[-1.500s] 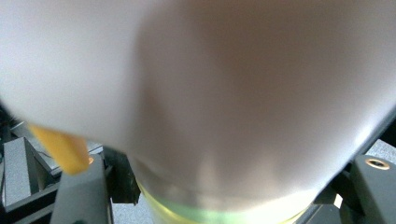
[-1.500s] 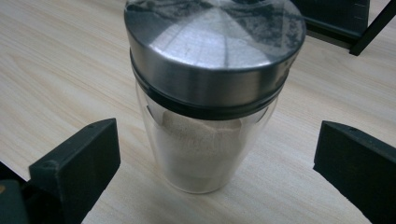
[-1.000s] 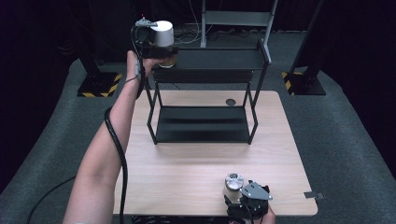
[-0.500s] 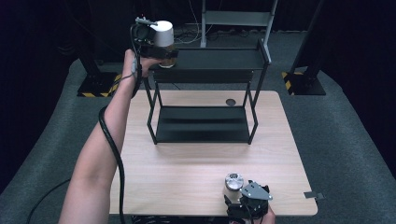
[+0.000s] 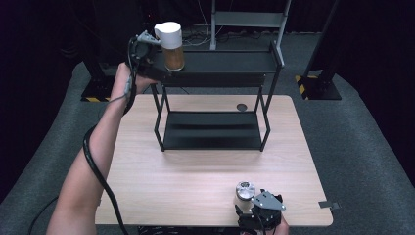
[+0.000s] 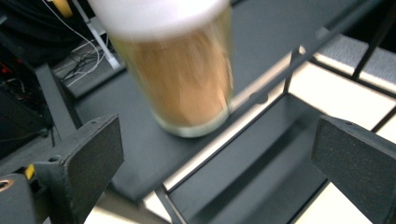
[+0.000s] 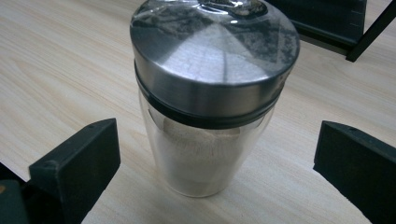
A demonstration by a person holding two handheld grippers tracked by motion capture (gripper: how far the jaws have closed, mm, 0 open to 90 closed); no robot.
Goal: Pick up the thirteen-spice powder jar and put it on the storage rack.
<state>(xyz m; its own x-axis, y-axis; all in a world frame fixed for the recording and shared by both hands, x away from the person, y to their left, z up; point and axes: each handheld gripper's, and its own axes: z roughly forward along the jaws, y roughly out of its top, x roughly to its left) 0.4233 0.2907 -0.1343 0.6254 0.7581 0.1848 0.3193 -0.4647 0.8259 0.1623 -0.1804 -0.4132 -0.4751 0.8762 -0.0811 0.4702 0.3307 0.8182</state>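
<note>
A jar with a white lid and brown contents (image 5: 172, 46) stands at the left end of the black rack's top shelf (image 5: 225, 62). My left gripper (image 5: 154, 61) is just left of it; its jaws have just been opening and now stand wide. In the left gripper view the jar (image 6: 180, 79) stands upright on the shelf beyond the left gripper (image 6: 215, 133), touching neither jaw. Near the table's front edge, my right gripper (image 5: 246, 203) is open around a glass jar with a steel lid (image 5: 245, 190). In the right gripper view that jar (image 7: 210, 93) stands between the right gripper's (image 7: 217, 133) jaws with gaps on both sides.
The rack's lower shelf (image 5: 213, 129) sits on the wooden table (image 5: 186, 181). A small dark round spot (image 5: 242, 106) lies on the table behind the rack. The left gripper's cable (image 5: 95, 166) hangs along the forearm. Dark stands and grey floor surround the table.
The left gripper has let go of the white-lidded jar and drawn back to the left; the jar stays on the top shelf. The right gripper and its jar have not moved.
</note>
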